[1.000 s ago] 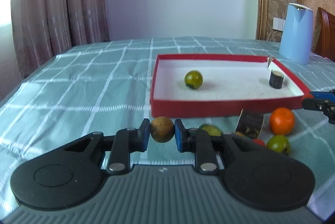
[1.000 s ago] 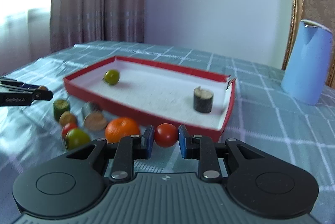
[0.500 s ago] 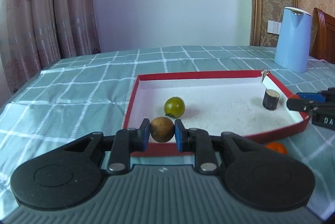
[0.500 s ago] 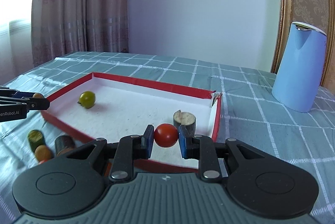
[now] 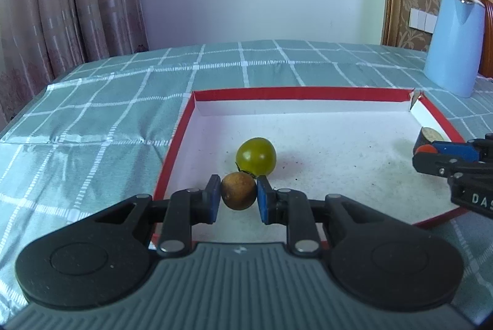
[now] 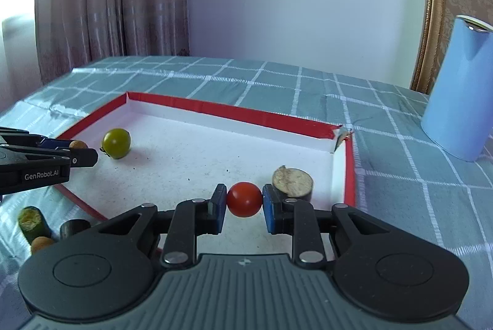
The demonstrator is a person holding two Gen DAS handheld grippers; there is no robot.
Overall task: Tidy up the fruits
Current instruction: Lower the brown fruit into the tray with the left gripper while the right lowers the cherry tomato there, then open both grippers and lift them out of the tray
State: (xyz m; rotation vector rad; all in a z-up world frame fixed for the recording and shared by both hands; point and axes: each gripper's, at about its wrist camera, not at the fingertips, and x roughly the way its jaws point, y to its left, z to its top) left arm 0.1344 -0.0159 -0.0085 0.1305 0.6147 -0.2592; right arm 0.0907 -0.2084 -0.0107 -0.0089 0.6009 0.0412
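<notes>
My left gripper [image 5: 238, 195] is shut on a small brown round fruit [image 5: 238, 190] and holds it over the near left part of the red-rimmed white tray [image 5: 308, 91]. A green tomato [image 5: 255, 157] lies in the tray just beyond it. My right gripper [image 6: 245, 200] is shut on a red cherry tomato [image 6: 245, 199] over the tray's [image 6: 234, 112] right part, next to a dark cut cylinder piece [image 6: 292, 183]. The left gripper [image 6: 74, 151] also shows at the left edge of the right wrist view, near the green tomato [image 6: 116, 142].
A light blue jug [image 5: 453, 43] stands on the checked green tablecloth [image 5: 92, 120] beyond the tray's far right corner. Several cut pieces and a small orange-brown fruit [image 6: 41, 243] lie on the cloth in front of the tray's left side. Curtains hang behind the table.
Both grippers have moved forward from the fruit pile over the tray rim, each still holding its fruit. The loose fruits on the cloth have dropped out of the left wrist view.
</notes>
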